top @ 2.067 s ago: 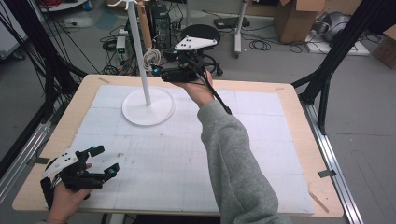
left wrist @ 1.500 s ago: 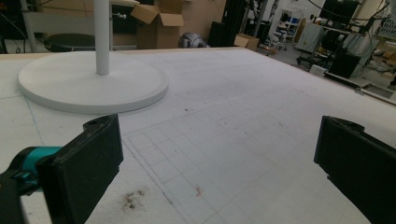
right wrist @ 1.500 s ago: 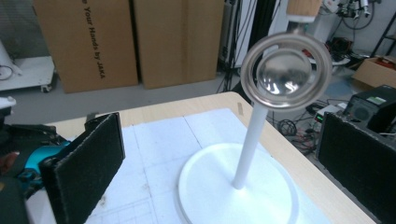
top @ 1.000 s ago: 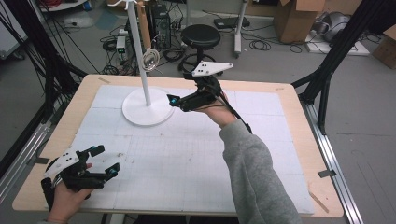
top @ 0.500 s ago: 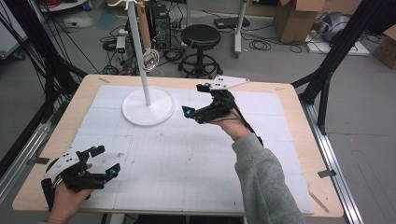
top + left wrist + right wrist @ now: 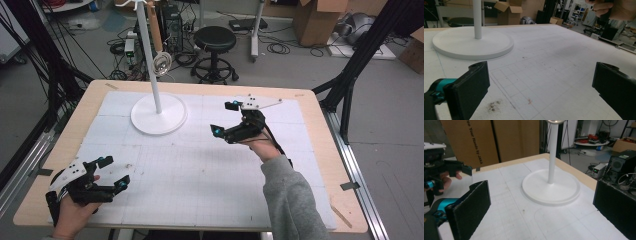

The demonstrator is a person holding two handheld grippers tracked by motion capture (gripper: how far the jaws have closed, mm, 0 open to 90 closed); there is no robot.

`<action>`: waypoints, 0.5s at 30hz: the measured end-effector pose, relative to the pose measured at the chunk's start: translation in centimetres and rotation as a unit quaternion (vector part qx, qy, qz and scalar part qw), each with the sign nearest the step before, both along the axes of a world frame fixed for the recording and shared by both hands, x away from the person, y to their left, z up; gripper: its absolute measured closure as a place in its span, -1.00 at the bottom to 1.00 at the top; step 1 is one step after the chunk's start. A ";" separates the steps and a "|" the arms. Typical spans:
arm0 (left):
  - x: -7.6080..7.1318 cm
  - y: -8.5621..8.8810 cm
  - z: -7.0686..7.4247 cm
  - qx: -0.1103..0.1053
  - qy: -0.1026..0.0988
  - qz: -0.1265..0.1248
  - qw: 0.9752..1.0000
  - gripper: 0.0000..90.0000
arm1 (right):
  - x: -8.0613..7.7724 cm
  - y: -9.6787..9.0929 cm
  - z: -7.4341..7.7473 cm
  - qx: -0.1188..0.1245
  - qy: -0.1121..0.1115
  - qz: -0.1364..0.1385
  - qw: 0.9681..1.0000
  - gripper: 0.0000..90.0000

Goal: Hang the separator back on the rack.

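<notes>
white stand (image 6: 158,113) | on gridded white mat (image 6: 200,175) | cluttered workshop floor (image 6: 300,65) behind

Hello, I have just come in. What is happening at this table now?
A person holds a gripper in each hand over a white mat. The right gripper is open and empty, in the air beside the white stand, from whose pole a small shiny ring hangs. The left gripper is also open and empty, low at the near left corner.
</notes>
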State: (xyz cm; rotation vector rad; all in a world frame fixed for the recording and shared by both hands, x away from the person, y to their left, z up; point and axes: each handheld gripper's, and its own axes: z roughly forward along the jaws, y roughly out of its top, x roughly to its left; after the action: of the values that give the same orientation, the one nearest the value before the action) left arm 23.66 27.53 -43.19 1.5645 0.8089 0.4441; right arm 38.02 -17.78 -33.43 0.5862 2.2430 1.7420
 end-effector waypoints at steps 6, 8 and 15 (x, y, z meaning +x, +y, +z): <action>0.1 -0.1 0.0 0.001 0.000 0.000 1.000 -0.96 | -0.7 -1.5 -1.5 0.002 0.005 -0.011 1.000 -0.99; 0.1 -0.1 -0.1 0.003 -0.001 0.000 1.000 -0.96 | -1.0 -2.0 -2.0 0.004 0.009 -0.015 1.000 -0.99; 0.3 -0.2 -0.1 0.001 -0.001 0.001 1.000 -0.96 | -1.8 -3.8 -3.6 0.004 0.014 -0.025 1.000 -0.99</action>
State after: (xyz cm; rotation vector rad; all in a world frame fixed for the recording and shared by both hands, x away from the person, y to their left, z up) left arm 23.93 27.33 -43.31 1.5647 0.8099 0.4479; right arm 36.20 -21.58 -37.00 0.6654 2.2208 1.7313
